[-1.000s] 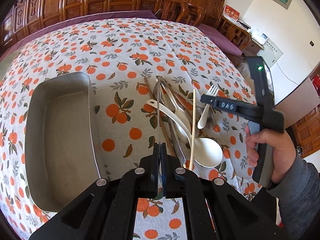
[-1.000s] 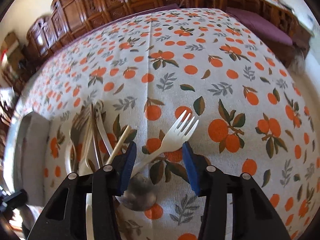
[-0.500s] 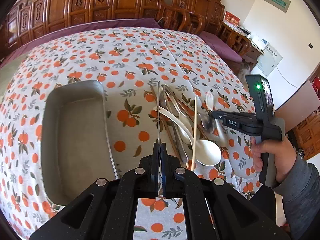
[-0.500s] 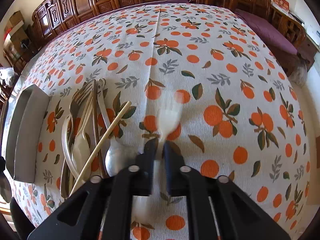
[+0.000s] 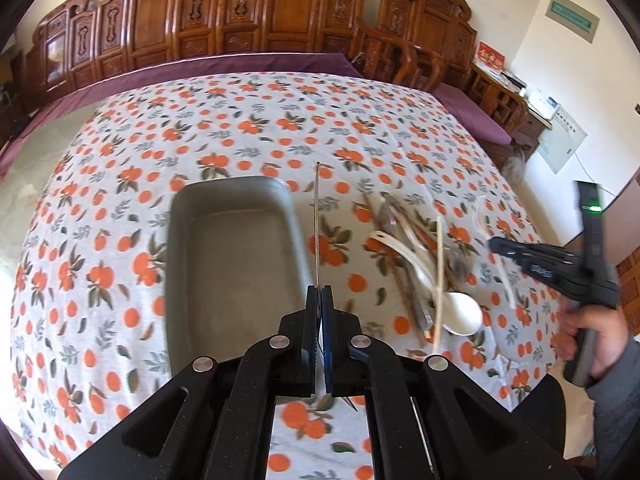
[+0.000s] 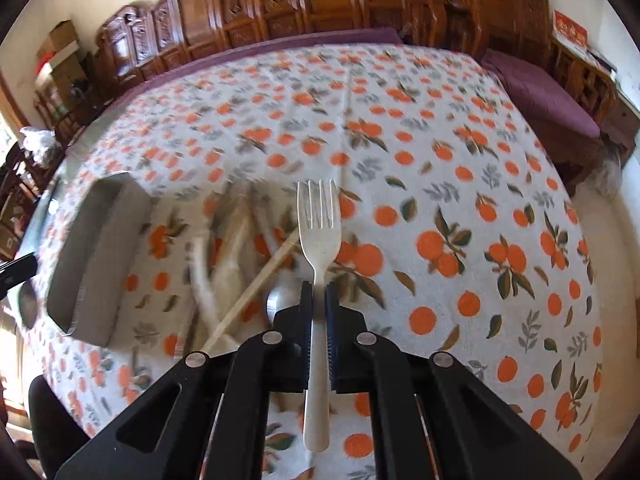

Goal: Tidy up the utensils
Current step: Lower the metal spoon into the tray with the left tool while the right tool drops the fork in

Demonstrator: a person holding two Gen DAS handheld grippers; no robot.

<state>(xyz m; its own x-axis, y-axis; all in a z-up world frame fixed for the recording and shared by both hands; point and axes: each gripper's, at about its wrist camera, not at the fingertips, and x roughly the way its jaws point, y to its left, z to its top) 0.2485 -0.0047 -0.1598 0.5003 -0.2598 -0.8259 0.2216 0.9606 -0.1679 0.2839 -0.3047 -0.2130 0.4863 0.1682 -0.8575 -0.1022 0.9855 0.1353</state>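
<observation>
Left wrist view: the left gripper (image 5: 320, 300) has its jaws pressed together on a thin metal utensil (image 5: 317, 224) seen edge-on, which projects straight forward from the jaws; what kind of utensil it is cannot be told. The utensil's shaft lines up with the right-hand rim of the grey rectangular tray (image 5: 228, 264), which lies on the orange-patterned tablecloth (image 5: 280, 128). To the right of the tray, apart from it, lies a heap of utensils (image 5: 416, 256), among them a white spoon (image 5: 460, 312) and a pale chopstick (image 5: 440, 272) laid across the others. Further right, the right gripper (image 5: 496, 245) appears blurred, held in a hand (image 5: 596, 340), with a pale fork (image 5: 496, 248) in it. Right wrist view: the right gripper (image 6: 319, 292) is clamped on the handle of the white fork (image 6: 319, 236), which points forward with tines away from the camera and is raised above the tablecloth (image 6: 460, 184). The heap of utensils (image 6: 236, 264) lies below and to the left, blurred, with the tray (image 6: 96, 256) beyond it at the left.
</observation>
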